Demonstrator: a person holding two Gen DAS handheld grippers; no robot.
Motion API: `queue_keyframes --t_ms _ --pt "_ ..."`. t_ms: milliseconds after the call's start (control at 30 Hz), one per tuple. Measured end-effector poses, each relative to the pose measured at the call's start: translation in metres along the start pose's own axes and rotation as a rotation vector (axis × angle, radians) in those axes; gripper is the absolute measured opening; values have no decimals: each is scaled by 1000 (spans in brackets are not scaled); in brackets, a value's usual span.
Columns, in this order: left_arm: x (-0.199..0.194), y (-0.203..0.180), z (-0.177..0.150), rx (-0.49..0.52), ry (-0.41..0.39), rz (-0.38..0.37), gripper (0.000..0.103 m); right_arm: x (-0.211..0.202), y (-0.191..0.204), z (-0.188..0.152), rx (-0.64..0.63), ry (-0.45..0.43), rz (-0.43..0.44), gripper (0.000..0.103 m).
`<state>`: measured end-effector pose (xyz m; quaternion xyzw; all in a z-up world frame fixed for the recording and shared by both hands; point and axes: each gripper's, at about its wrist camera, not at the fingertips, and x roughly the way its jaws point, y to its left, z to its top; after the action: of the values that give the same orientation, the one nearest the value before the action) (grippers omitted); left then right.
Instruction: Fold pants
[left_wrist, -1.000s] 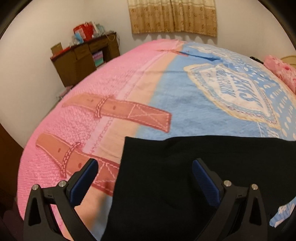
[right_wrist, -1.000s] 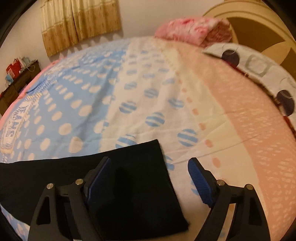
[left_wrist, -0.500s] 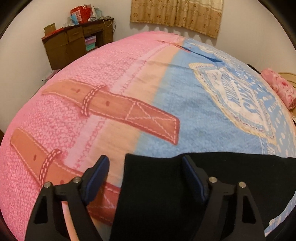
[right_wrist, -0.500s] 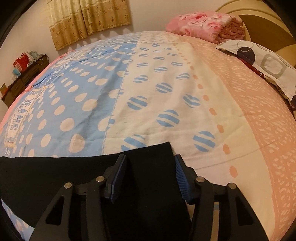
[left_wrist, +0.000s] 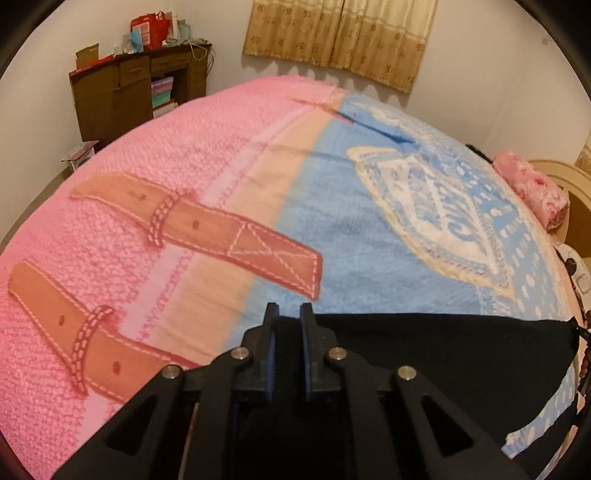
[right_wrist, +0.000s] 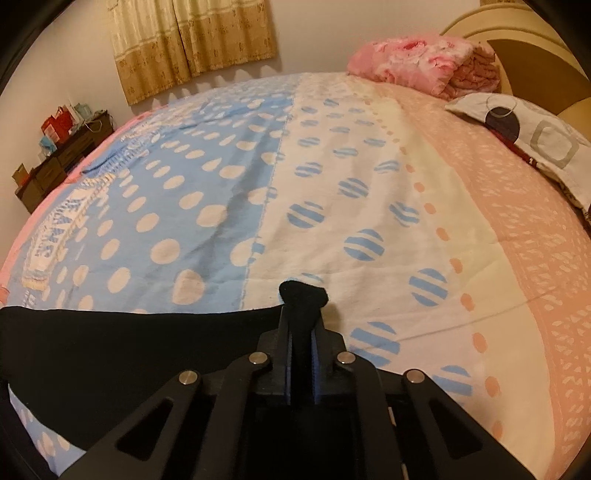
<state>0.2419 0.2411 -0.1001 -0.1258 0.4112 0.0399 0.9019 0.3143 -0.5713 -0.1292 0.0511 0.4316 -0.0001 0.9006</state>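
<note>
Black fabric is what both grippers are pinching right now. Left wrist view first: the left gripper (left_wrist: 287, 314) has its jaws nearly closed on the far edge of the black pants (left_wrist: 424, 354), low in the middle of the frame, with the rest of the cloth spreading flat toward the lower right. My guess is it's holding one end so that edge can be lifted and carried over for a fold. Underneath is the bed (left_wrist: 184, 166), covered in a pink and blue blanket with printed brown straps; a dark wooden desk (left_wrist: 136, 92) sits upper left and curtains (left_wrist: 340, 37) top centre. Right wrist view: the right gripper (right_wrist: 302, 314) is clamped just as tight, a little nub of pants (right_wrist: 129, 354) poking past its tips, probably the opposite end. A folded pink quilt (right_wrist: 413, 62) and a pillow (right_wrist: 535, 140) sit upper right.
</note>
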Motion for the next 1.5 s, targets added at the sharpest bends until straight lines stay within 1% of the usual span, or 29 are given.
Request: queue_keyframes --t_ms 200,333,467,600,667,767,867,1000,1067,1167,1233,1267,1300,1333,1367,1400,1433,1500 --pt "-37 -1 3 17 -65 -33 10 -43 -3 2 7 -89 26 7" --pt "-58 -7 -4 34 -91 -57 10 -75 2 -3 -1 -165 48 7" --pt "-84 -5 -17 24 -126 -91 10 -108 2 -18 15 -237 98 7" --pt "-117 5 -36 0 -180 -136 10 -146 -2 -44 22 -318 149 7" --pt "-128 11 -47 -17 -189 -156 10 -159 -6 -57 23 -351 165 7" --pt "-143 18 -72 -33 -195 -180 10 -181 -16 -85 29 -403 196 7" --pt "-151 24 -95 -37 -195 -189 10 -199 -26 -120 20 -458 241 7" --pt "-153 35 -121 -51 -199 -189 10 -211 -38 -163 11 -503 311 7" --pt "-151 41 -131 -74 -189 -192 11 -211 -45 -181 25 -503 325 7" --pt "-147 48 -146 -99 -169 -188 11 -201 -59 -206 73 -476 341 7" --pt "-149 51 -154 -110 -161 -183 14 -194 -65 -220 96 -452 359 7" --pt "-150 52 -156 -116 -158 -179 20 -192 -67 -226 101 -444 360 8" --pt "-152 55 -159 -123 -159 -159 21 -190 -68 -232 102 -438 353 9" --pt "-155 56 -161 -130 -169 -128 21 -186 -70 -237 108 -422 355 15" --pt "-156 58 -163 -136 -173 -110 22 -182 -72 -242 119 -400 352 17" --pt "-157 62 -165 -141 -166 -107 22 -179 -74 -246 124 -392 343 22" --pt "-158 64 -166 -150 -161 -106 22 -176 -76 -250 135 -377 327 31" --pt "-162 70 -169 -166 -160 -109 22 -172 -86 -255 165 -352 307 38"
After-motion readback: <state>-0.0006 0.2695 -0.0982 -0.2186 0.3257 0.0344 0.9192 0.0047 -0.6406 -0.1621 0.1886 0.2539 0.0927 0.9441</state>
